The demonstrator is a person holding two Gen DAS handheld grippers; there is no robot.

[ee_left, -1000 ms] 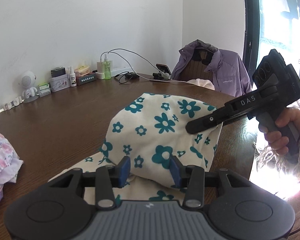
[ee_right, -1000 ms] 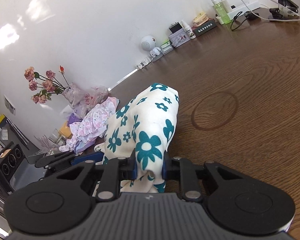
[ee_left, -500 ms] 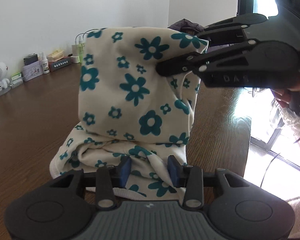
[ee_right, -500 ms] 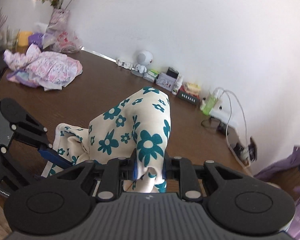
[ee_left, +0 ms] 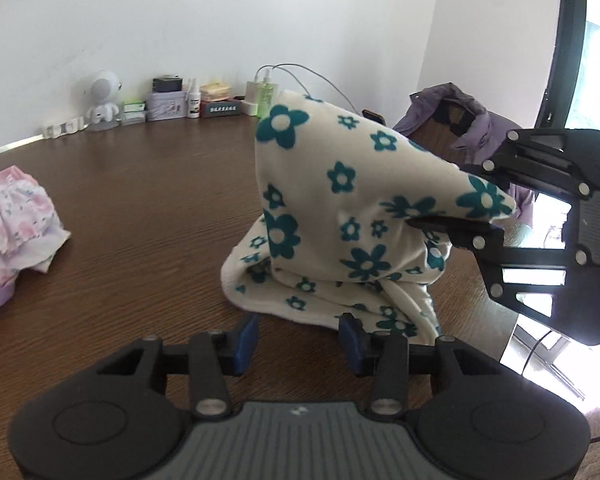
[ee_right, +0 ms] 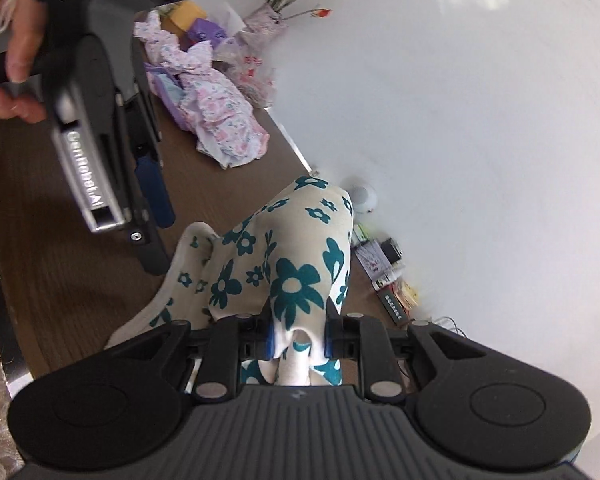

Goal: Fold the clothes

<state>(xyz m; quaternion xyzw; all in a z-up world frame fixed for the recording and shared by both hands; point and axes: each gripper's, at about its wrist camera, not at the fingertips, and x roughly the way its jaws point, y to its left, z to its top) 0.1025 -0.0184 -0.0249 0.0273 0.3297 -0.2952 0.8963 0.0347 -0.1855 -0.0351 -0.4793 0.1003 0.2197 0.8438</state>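
Observation:
A cream fleece garment with teal flowers (ee_left: 340,208) stands bunched up on the brown table (ee_left: 140,208). My right gripper (ee_left: 420,222) holds its raised upper corner from the right, and the cloth hangs from there in a tent. In the right wrist view a thick fold of the garment (ee_right: 284,264) is pinched in my right gripper (ee_right: 299,340). My left gripper (ee_left: 300,340) sits low just in front of the garment's hem, its jaws opening, with only bare table between the blue pads (ee_left: 248,338). A hand holds my left gripper (ee_right: 156,228) at upper left.
Pink floral clothes (ee_left: 12,216) are piled at the table's left. A white toy robot (ee_left: 102,100), small boxes, bottles and a charger with cables line the wall. A purple jacket (ee_left: 460,120) hangs on a chair behind. The table edge (ee_left: 504,344) and a window lie to the right.
The left gripper has drawn back: cloth lay between its pads before, now bare table shows there. The right gripper has rolled over and carried the lifted corner to the right.

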